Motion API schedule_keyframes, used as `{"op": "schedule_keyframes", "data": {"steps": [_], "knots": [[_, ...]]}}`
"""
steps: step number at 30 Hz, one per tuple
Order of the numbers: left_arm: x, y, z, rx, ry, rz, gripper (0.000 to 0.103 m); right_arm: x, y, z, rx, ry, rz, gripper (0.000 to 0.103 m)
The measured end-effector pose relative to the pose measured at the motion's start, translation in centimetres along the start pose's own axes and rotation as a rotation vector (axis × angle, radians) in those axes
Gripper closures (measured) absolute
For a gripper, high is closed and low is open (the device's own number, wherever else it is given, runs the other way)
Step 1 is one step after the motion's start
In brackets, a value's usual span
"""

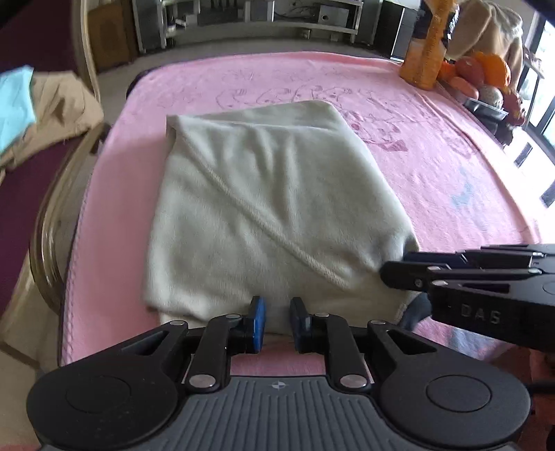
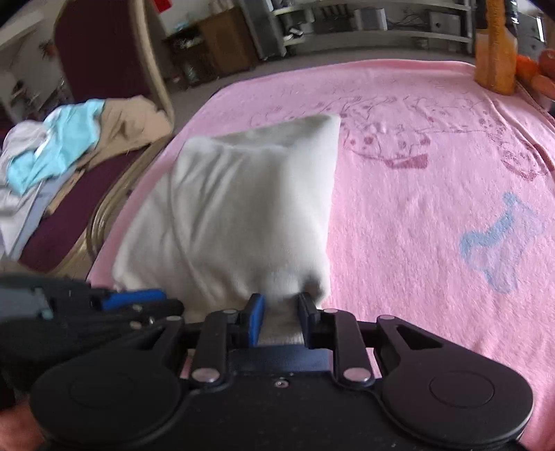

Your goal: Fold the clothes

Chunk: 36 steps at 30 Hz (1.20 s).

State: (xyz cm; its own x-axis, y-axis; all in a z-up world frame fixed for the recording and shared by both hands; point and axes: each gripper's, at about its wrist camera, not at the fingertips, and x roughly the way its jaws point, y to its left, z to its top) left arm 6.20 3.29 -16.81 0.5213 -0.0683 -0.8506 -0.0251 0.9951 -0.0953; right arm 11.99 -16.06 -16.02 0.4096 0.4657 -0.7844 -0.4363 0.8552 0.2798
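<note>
A: Where does the garment (image 1: 263,208) lie?

B: The cream fleece piece lies folded on the pink blanket (image 1: 433,166), toward the blanket's left side, its near edge close to the blanket's near border. A cord seam runs slantwise across its top, from far left to near right.

A: And the left gripper (image 1: 277,321)?

B: It sits at the middle of the garment's near edge. Its blue pads (image 1: 258,321) stand a narrow gap apart with the cream cloth between them, so the claw is closed down on that edge.

A: What of the right gripper (image 2: 281,319)?

B: The right wrist view shows its fingers drawn in on a bunch of the same cloth at the near right corner, which is pulled up into a small hump between them. In the left wrist view it comes in from the right with its tip at that corner (image 1: 399,270).

A: Are the two tools close?

B: They are near each other along the near edge, not touching.

A: What else is about?

B: A chair (image 2: 114,69) with a dark red seat stands left of the blanket and carries a heap of clothes (image 2: 69,138), light blue and tan. At the far right are an orange post (image 1: 428,45) and some orange fruit (image 1: 485,73). Shelving (image 1: 263,17) lines the far wall.
</note>
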Motion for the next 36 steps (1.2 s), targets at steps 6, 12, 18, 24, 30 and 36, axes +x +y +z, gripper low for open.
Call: {"op": "schedule_keyframes", "data": {"steps": [6,12,18,24,30,36], "knots": [[-2.4,3.2,-1.0,-0.194,-0.069,-0.051,0.087,-3.0,-0.7,-0.9,0.037,-0.013,-0.004,0.081],[-2.0,4.2,0.0,-0.278,-0.106,0.031,0.087,-2.6,1.1,-0.3,-0.008,-0.074,0.193,0.084],[0.1,5.2,0.3,-0.308,-0.003,0.084,0.084,0.7,3.2,-1.2,-0.131,0.005,0.177,0.093],[0.1,5.3,0.3,-0.321,-0.008,0.081,0.084,-1.8,2.1,-2.0,-0.136,0.052,0.139,0.096],[-1.8,6.0,0.0,-0.376,-0.087,0.012,0.085,-4.2,0.0,-1.3,-0.036,-0.044,0.171,0.092],[-0.6,5.6,0.1,-0.365,-0.034,0.036,0.084,-3.0,-1.1,-0.9,0.019,-0.081,0.133,0.092]]}}
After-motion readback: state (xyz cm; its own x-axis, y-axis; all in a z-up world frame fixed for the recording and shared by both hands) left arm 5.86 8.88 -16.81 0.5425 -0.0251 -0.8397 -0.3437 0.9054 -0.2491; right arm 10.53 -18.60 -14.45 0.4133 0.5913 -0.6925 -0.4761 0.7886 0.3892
